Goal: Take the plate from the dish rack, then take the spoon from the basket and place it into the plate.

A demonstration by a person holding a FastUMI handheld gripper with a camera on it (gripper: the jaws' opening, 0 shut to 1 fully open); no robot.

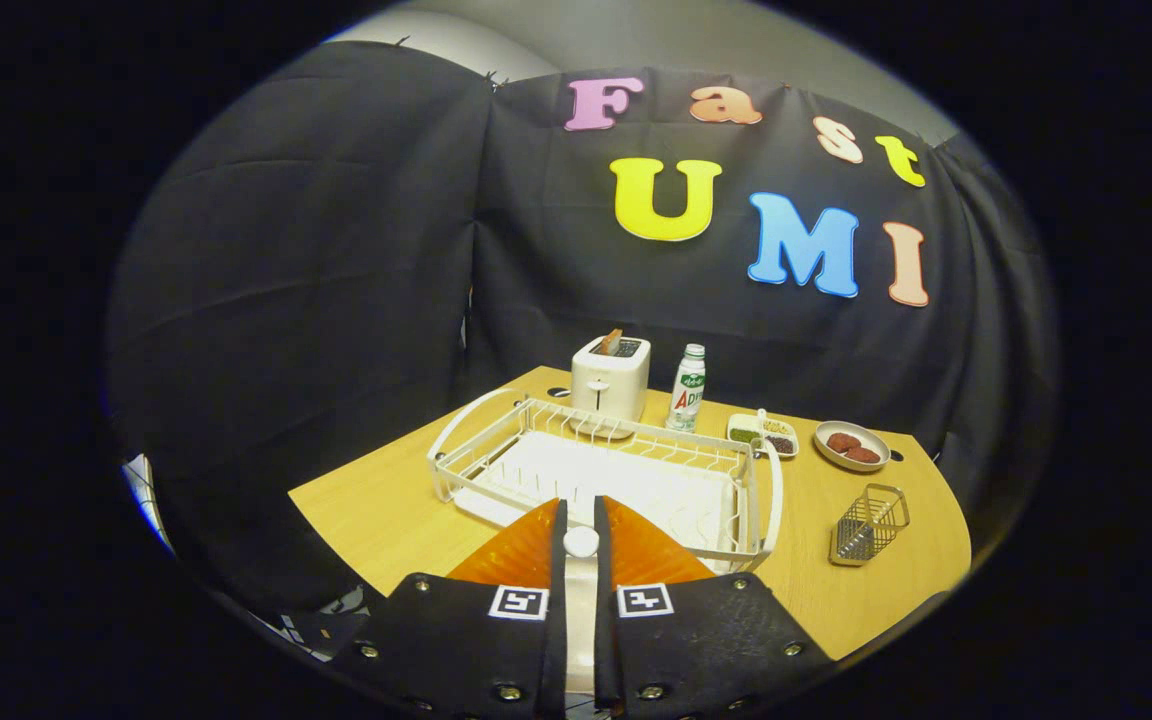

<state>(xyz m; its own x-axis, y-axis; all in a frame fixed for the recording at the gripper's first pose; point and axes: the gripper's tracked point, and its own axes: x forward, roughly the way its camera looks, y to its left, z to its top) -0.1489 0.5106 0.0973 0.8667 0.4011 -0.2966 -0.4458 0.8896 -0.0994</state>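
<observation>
A hand-held gripper (pixel 581 545) is held above the near edge of a light wooden tabletop (pixel 376 510). Its two fingers are drawn close together and pinch a white spoon (pixel 581 590), whose handle runs up the narrow gap between them to a rounded end at the fingertips.

Just ahead of the fingers, and partly under them, lies a translucent orange ribbed plate (pixel 636 550). It sits on the tabletop against the near side of a white wire dish rack (pixel 596 470), whose white drip tray looks bare. To the right, well apart from the plate, stands a small metal wire basket (pixel 868 522). Beyond the rack are a cream toaster (pixel 611 378) with a slice of bread in it, a clear plastic bottle (pixel 687 388), a small divided white dish (pixel 763 434), and a shallow bowl of brown round pieces (pixel 851 446).

The spoon appears held by its thin handle alone, so it may swing or slip. If it is let go from this height, it could bounce off the hard ribbed plate or push the light plate. The plate lies close to the tabletop's near edge, so a knock could send it off.
</observation>
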